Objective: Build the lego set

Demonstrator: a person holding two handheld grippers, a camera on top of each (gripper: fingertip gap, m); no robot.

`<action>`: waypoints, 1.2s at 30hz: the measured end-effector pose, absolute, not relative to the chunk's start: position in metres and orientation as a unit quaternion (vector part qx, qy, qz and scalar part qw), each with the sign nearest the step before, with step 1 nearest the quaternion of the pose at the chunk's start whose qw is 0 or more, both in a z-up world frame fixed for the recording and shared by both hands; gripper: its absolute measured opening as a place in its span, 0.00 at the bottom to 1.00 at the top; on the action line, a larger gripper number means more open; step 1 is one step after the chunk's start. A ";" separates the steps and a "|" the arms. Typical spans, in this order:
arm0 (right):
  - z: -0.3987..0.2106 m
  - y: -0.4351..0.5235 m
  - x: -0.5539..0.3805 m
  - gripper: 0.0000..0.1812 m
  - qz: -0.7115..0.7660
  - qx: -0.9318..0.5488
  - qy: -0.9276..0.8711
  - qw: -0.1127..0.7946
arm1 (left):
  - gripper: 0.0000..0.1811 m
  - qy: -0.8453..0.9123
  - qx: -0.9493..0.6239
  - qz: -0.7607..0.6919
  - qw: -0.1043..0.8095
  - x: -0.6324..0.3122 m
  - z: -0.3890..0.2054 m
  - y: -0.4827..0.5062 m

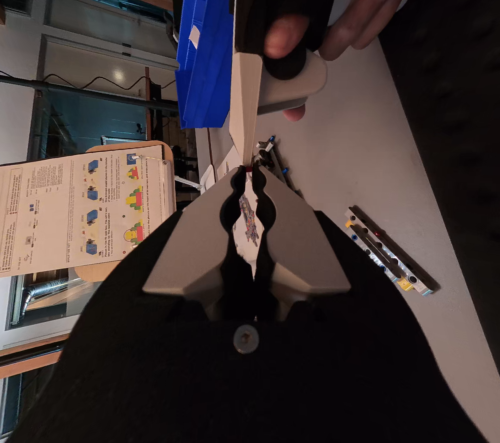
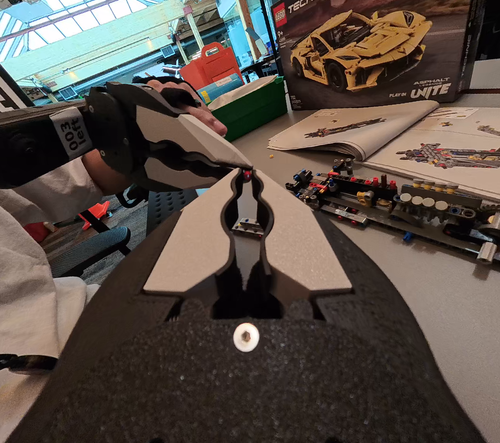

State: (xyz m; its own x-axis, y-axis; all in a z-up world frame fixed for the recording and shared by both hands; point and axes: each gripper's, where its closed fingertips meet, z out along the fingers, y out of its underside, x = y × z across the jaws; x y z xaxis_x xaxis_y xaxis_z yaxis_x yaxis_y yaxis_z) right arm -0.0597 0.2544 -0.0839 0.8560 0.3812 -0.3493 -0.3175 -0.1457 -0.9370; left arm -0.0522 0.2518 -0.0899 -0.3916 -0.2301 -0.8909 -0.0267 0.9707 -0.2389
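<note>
Both grippers meet tip to tip on one small red lego pin (image 2: 247, 175).
We pinch it in our right gripper (image 2: 246, 173); our left gripper (image 1: 246, 169) closes narrow on it too. Long dark lego chassis assembly (image 2: 392, 202) lies on grey table (image 2: 405, 321), beside open instruction booklet (image 2: 378, 132).

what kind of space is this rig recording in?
Likely a lab or workshop-style office, not a home: exposed timber beams and skylights overhead, a grey worktable with storage bins (blue bin, green bin), and a task sheet on a clipboard.
</note>
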 end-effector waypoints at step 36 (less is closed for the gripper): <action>-0.082 0.252 -0.060 0.02 0.255 -0.704 -0.041 0.662 | 0.14 0.784 -0.549 -0.259 -0.131 -0.117 -0.194 0.297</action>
